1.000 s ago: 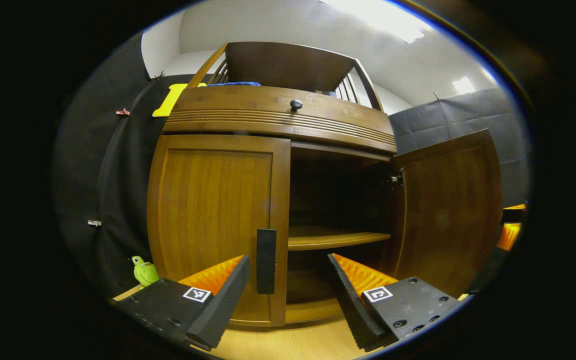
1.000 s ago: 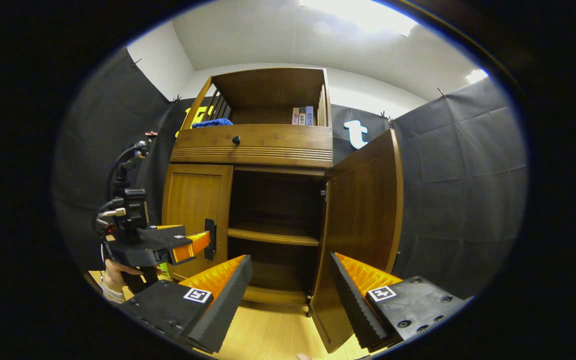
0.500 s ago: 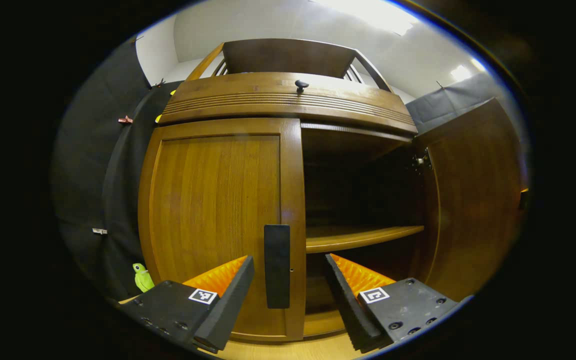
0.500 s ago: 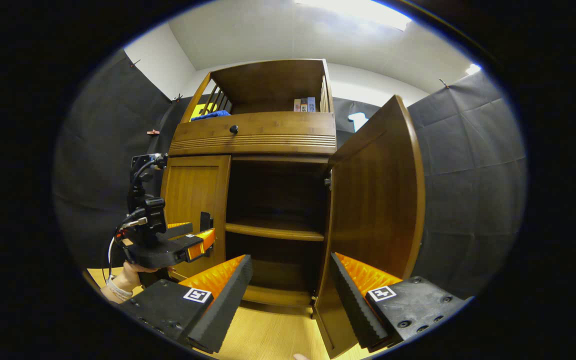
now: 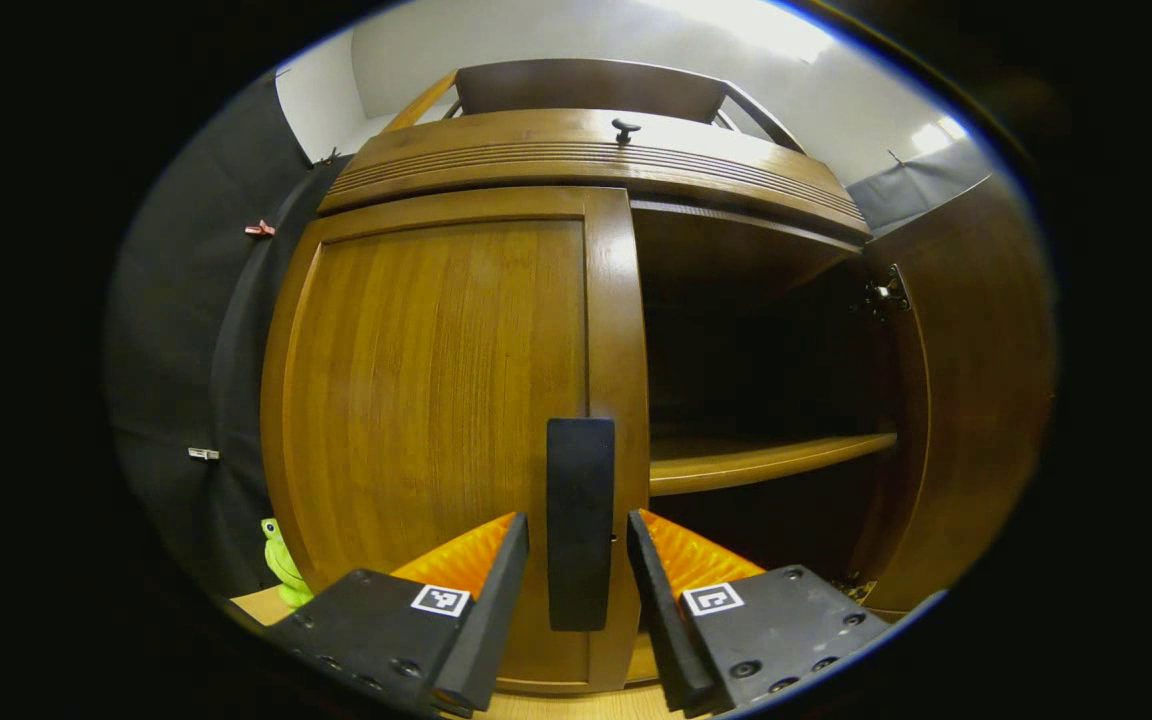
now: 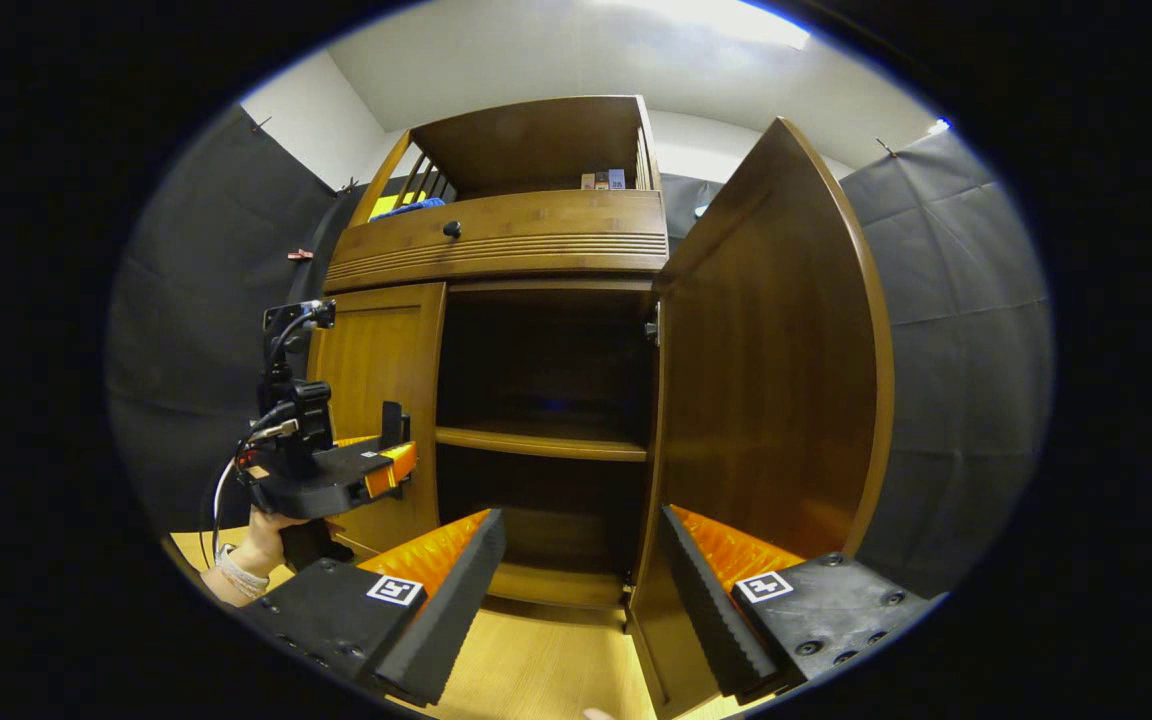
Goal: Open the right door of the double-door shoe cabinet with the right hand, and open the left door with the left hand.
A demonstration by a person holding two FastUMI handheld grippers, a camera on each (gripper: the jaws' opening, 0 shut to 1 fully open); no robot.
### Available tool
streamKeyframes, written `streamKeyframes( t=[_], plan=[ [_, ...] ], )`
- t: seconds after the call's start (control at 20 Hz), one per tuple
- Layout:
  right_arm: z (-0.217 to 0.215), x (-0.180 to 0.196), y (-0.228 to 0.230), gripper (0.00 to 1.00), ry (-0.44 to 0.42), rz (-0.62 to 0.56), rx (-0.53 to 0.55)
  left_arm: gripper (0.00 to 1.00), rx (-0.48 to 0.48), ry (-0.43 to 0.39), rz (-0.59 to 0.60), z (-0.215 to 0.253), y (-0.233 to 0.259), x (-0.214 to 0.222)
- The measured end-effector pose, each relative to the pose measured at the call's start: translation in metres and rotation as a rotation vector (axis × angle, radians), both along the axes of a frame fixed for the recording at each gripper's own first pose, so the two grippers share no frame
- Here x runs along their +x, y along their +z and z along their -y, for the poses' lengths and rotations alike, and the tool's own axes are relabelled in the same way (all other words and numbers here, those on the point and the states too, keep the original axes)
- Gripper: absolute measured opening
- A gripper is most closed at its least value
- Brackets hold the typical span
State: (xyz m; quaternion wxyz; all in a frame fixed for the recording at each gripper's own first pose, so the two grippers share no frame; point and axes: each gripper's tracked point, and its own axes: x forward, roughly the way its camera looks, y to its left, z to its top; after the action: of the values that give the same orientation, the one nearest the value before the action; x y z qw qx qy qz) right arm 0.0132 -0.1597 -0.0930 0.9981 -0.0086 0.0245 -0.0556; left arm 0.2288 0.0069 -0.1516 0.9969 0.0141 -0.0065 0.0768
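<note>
Now the left claw (image 5: 576, 600) has closed in on the left door (image 5: 436, 440): a second ago the dark handle (image 5: 580, 520) stood well ahead of its fingers, and it now sits between them, with the gap between the fingers narrower than it was. A slit shows on each side of the handle in the left gripper view, so the claw looks spread around it, not yet pressing on it. From the right gripper view the left claw (image 6: 391, 470) shows at the door's inner edge, a hand (image 6: 256, 545) holding it from below.

The right door (image 6: 766, 400) is swung wide and has loomed larger in the right gripper view over the last second. The right claw (image 6: 581, 600) is released, grasping nothing, and hangs in front of the open cabinet (image 6: 546, 240), whose shelf (image 6: 541, 442) is bare.

So the right half of the task looks done. The left door is flush and shut; what remains is to clench on the handle and pull it outward on its hinge.
</note>
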Motion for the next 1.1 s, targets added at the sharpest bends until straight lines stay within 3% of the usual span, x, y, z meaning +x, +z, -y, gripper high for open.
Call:
streamKeyframes(
  t=[0.25,0.55,1.1],
  plan=[
    [0.001,0.005,-0.007,0.96,-0.003,-0.018,0.004,0.37,0.006,-0.019,0.003,0.003,-0.001,0.002],
    [-0.005,0.002,-0.011,0.98,-0.001,-0.045,-0.004,0.31,-0.026,-0.058,-0.030,0.004,-0.001,-0.005],
    [-0.031,-0.008,-0.007,0.98,0.022,-0.062,0.015,0.31,-0.056,-0.172,-0.080,0.004,0.005,-0.056]
  ],
)
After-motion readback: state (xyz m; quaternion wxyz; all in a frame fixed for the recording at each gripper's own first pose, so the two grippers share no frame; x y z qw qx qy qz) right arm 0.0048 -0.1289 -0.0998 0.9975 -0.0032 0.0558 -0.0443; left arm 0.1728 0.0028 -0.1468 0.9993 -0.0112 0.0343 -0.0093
